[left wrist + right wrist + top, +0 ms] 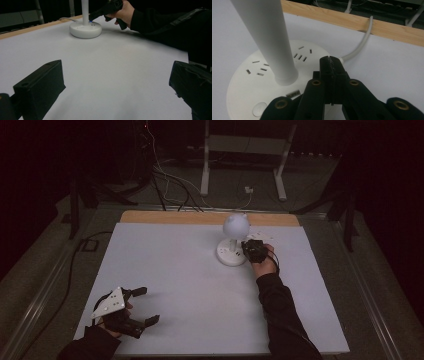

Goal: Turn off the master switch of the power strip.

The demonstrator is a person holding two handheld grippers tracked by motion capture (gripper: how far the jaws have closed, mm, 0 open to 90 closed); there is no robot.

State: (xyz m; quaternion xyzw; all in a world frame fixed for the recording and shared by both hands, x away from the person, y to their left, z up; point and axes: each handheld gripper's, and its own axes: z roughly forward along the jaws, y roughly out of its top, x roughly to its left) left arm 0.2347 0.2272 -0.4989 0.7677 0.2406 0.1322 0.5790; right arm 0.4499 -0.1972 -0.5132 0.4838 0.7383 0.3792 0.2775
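- White sheet covers the table; a bare wooden strip shows along the far edge. Dim room, dark floor and loose cables beyond.
- Desk lamp stands toward the far right of the sheet, near the wooden strip. Round white base lies flat, and a stem rises from its middle to a globe-shaped head. Long axis runs upright, leaning slightly away from the person; the head sits over the far side of the base.
- The base doubles as a power strip: socket slots are cut into its top, with a small port and a round button on the near part. Its white cord leaves the far side and drops over the table edge.
- Right gripper, jaws pressed fully together with nothing between them, is angled down over the base beside the stem. From the left gripper view its tip meets the base by a small blue light. Judgement: closed jaws make one blunt point, suited to pressing a control rather than grasping.
- Left gripper rests at the near left corner, jaws spread wide and empty, well apart from the lamp. Judgement: parked clear, since pressing needs one tool and the heavy base should stay put.
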